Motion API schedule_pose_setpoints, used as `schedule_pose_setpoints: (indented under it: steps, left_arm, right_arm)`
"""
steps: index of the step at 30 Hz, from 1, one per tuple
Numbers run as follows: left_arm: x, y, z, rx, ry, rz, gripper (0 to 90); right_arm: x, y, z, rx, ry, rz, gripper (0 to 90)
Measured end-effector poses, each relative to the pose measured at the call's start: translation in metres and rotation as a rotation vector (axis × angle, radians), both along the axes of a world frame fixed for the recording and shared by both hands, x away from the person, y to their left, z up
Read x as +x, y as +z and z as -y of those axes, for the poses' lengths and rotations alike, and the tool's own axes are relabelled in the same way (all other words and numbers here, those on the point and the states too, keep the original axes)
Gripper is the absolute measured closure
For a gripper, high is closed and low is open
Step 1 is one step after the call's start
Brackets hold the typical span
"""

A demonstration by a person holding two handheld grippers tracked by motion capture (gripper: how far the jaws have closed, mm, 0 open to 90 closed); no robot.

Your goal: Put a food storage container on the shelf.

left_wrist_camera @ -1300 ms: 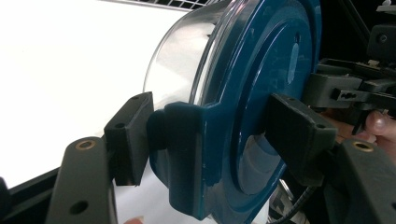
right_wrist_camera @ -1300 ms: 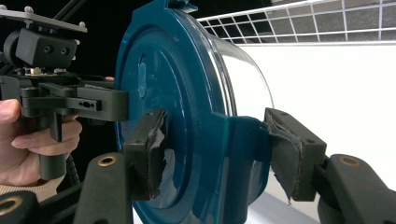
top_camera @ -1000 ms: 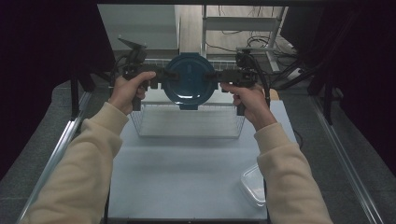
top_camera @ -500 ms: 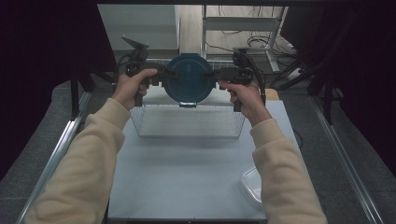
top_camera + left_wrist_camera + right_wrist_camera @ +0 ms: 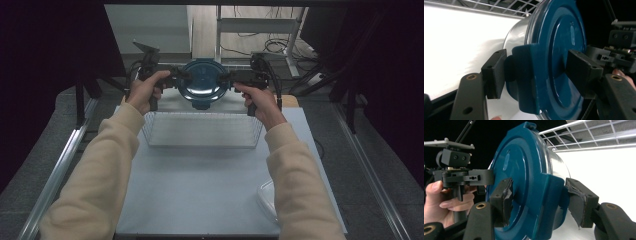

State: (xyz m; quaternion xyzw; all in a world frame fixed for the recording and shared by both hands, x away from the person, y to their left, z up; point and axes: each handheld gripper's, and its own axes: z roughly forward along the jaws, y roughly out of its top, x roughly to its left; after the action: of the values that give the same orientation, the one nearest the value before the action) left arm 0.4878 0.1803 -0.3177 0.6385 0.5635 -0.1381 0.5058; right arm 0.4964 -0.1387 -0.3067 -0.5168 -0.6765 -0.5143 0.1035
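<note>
At the lower middle of the high view lies the pale table top (image 5: 200,195), and past it a clear wire-rimmed basket (image 5: 202,129). Above the basket's far edge, at upper centre, hangs a round container with a dark blue plastic lid (image 5: 203,80), tipped on its side: lid facing the camera, its axis running away from it. The left gripper (image 5: 176,76) and right gripper (image 5: 231,76) each clamp a lid latch, jaws partly open around it.

container (image 5: 204,82): carried farther from person | left gripper (image 5: 176,76), right gripper (image 5: 231,77): moved with it
</note>
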Motion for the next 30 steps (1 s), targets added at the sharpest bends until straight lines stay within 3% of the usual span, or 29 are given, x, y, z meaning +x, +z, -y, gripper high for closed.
schedule_pose_setpoints:
  steps: [9, 15, 18, 22, 26, 30]
  left_arm:
    - [0.009, -0.009, 0.003, -0.023, 0.02, -0.028, 34.2]
    - [0.008, -0.011, 0.003, -0.024, 0.011, -0.002, 33.3]
    - [0.003, -0.007, 0.005, 0.027, 0.05, 0.063, 27.4]
    - [-0.012, 0.003, 0.002, 0.095, 0.055, 0.172, 22.9]
    - [-0.038, 0.012, -0.003, 0.13, 0.069, 0.269, 23.1]
    - [-0.072, 0.016, -0.009, 0.211, 0.048, 0.364, 25.4]
  right_arm:
    - [0.012, -0.012, 0.003, 0.033, -0.024, -0.086, 36.7]
    - [0.011, -0.013, 0.003, 0.033, -0.03, -0.067, 35.3]
    - [0.006, -0.008, -0.002, -0.002, -0.05, -0.027, 23.0]
    - [-0.009, 0.006, -0.003, -0.066, -0.082, 0.059, 12.5]
    - [-0.031, 0.021, 0.003, -0.147, -0.093, 0.164, 10.4]
    - [-0.057, 0.026, 0.014, -0.215, -0.071, 0.24, 10.6]
